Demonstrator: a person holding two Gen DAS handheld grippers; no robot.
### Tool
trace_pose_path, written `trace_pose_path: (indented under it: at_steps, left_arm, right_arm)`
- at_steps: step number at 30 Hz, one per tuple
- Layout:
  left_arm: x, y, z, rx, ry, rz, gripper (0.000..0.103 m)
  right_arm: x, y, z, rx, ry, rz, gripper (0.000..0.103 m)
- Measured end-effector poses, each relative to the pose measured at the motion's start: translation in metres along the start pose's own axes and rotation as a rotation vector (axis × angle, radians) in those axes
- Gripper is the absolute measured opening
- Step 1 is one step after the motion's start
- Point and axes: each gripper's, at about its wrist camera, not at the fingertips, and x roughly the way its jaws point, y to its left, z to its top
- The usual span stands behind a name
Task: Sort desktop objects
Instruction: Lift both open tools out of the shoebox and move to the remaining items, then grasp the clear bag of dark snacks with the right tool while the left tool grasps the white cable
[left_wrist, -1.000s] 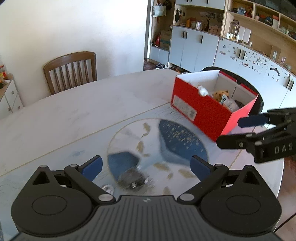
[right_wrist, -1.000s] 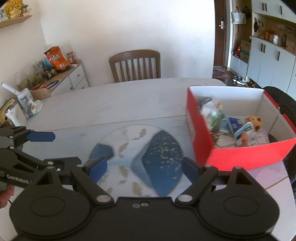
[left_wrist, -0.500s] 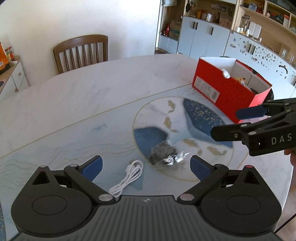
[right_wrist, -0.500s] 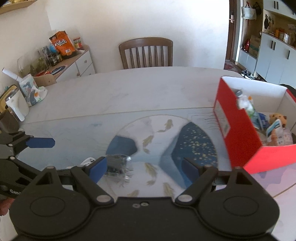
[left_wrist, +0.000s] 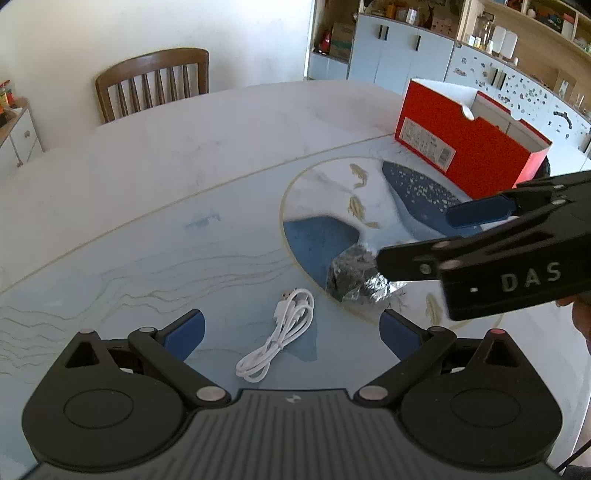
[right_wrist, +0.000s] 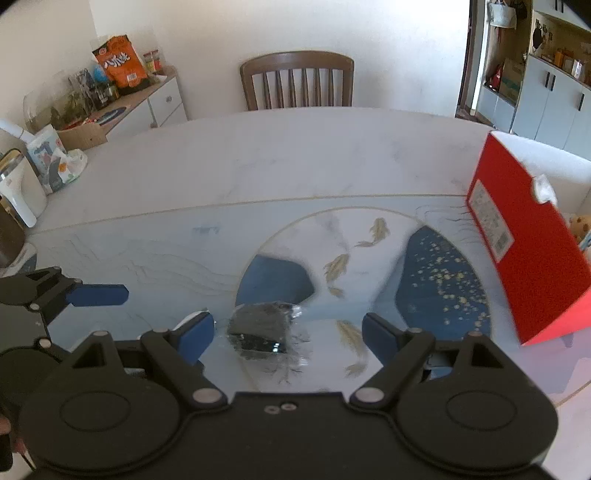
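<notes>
Worktop (left_wrist: 155, 155) of pale marble-look stone, one, round-edged, with a painted blue disc and gold fish at its middle, carries everything here. One wooden slat-back chair (left_wrist: 153, 83) stands beyond its far rim at 12 o'clock. One red cardboard box (left_wrist: 469, 151), open-topped with a white label on its short wall, sits at 2 o'clock in the left wrist view. Two sets of black tongs with blue pads are in view: the left tongs (left_wrist: 291, 332) with pads well apart and nothing between them, and the right tongs (right_wrist: 288, 334), also spread wide and gripping nothing. One crinkled clear-plastic packet with dark contents (right_wrist: 260, 326) lies on the painted disc, shiny and creased, low between the right tongs' pads but unpressed. One white coiled charging cable (left_wrist: 280, 332), loosely looped, lies just beside the packet at its 8 o'clock, between the left tongs' pads.
</notes>
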Motion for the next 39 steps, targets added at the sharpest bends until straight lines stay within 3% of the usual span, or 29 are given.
trace_pose_path:
  at_steps: [11,19,31,39]
  left_arm:
    - [0.012,0.009,-0.004,0.008,-0.006,-0.006,0.1]
    - [0.017,0.011,-0.006,0.027,-0.006,-0.003,0.092]
    - [0.021,0.006,-0.008,0.054,0.004,-0.002,0.068]
    - [0.021,-0.002,-0.007,0.12,0.003,0.005,0.042]
  right_arm:
    - [0.033,0.016,0.002,-0.013,0.045,-0.036,0.085]
    - [0.047,0.016,0.001,-0.026,0.08,-0.058,0.082]
    - [0.054,0.009,0.0,-0.018,0.113,-0.048,0.055]
    - [0.052,0.003,0.0,-0.005,0.112,-0.053,0.05]
